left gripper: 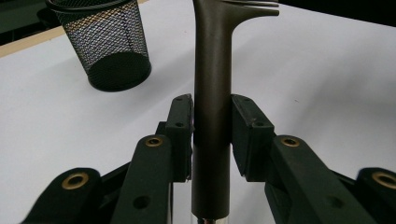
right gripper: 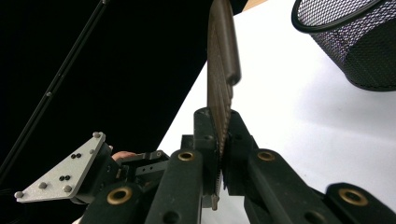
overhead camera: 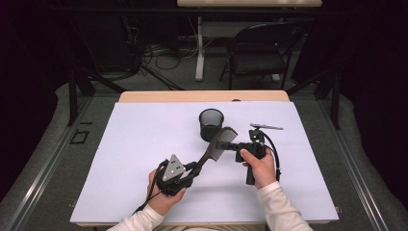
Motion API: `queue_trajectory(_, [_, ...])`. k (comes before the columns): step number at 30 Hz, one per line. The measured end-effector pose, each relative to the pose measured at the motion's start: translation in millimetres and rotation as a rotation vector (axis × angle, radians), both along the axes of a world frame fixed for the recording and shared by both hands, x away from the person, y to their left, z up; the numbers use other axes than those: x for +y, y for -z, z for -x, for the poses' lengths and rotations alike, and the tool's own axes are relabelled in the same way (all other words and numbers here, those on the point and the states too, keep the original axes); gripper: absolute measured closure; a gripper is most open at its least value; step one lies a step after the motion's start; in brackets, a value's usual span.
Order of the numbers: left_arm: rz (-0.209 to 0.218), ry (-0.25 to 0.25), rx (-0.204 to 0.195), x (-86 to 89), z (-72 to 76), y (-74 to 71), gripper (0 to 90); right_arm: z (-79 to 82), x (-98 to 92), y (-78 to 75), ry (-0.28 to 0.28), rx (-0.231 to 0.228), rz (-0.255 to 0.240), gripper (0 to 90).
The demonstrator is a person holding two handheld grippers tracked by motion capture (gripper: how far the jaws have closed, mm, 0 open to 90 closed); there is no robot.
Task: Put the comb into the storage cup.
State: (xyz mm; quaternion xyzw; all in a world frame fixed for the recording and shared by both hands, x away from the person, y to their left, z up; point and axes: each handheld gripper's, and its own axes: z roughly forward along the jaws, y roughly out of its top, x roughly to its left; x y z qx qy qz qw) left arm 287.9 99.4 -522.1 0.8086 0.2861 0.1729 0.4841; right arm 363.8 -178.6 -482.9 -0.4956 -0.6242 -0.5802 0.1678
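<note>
A dark comb [overhead camera: 217, 143] hangs over the white mat [overhead camera: 144, 144], held at both ends. My left gripper [overhead camera: 194, 167] is shut on its handle [left gripper: 212, 93], with the pads pressing both sides of it. My right gripper [overhead camera: 232, 148] is shut on the toothed end [right gripper: 220, 88], and the teeth run down between its jaws. A black mesh cup [overhead camera: 211, 124] stands upright just beyond the comb's head. In the left gripper view the mesh cup [left gripper: 105, 42] is at the upper left, and in the right gripper view the mesh cup [right gripper: 355, 42] is at the upper right.
The left gripper's grey plate [right gripper: 60, 172] is in the right gripper view at the lower left. A folding chair [overhead camera: 260, 53] and cables on the floor lie beyond the table's far wooden edge [overhead camera: 202, 96]. The mat covers most of the tabletop.
</note>
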Motion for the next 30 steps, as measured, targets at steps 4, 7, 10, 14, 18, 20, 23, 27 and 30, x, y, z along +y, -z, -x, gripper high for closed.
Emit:
queue_trajectory(4, [0.003, -0.002, 0.007, 0.3, -0.6, 0.3, 67.5, -0.3, -0.1, 0.4, -0.005, 0.001, 0.002, 87.0])
queue_trajectory(7, [0.008, -0.005, 0.012, 0.5, -1.5, 1.1, 64.8, -0.4, -0.5, 0.5, 0.007, 0.003, -0.005, 87.0])
queue_trajectory(10, [0.005, -0.008, 0.015, 0.6, -2.3, 1.4, 62.6, -0.7, -1.4, 0.9, 0.008, 0.004, -0.004, 87.0])
queue_trajectory(14, [0.003, -0.007, 0.016, 0.7, -2.8, 1.6, 60.0, -1.2, -3.0, 1.1, 0.011, 0.003, -0.001, 87.0])
queue_trajectory(18, [0.009, -0.008, 0.02, 0.4, -3.3, 2.1, 56.5, -1.2, -3.9, 1.0, 0.023, 0.008, -0.005, 87.0])
queue_trajectory(20, [0.003, -0.008, 0.022, 0.3, -3.9, 2.5, 55.3, -1.6, -4.9, 1.3, 0.021, 0.006, -0.001, 87.0])
queue_trajectory(23, [0.009, -0.009, 0.025, -0.3, -4.2, 3.2, 52.7, -1.9, -5.6, 1.5, 0.027, 0.005, 0.004, 86.9])
queue_trajectory(27, [0.008, -0.011, 0.027, -0.3, -5.0, 3.5, 49.6, -2.4, -7.0, 2.0, 0.029, 0.003, 0.004, 87.0])
queue_trajectory(30, [0.011, -0.014, 0.034, -0.3, -5.5, 3.8, 48.7, -2.4, -7.6, 1.9, 0.033, 0.003, 0.004, 86.9])
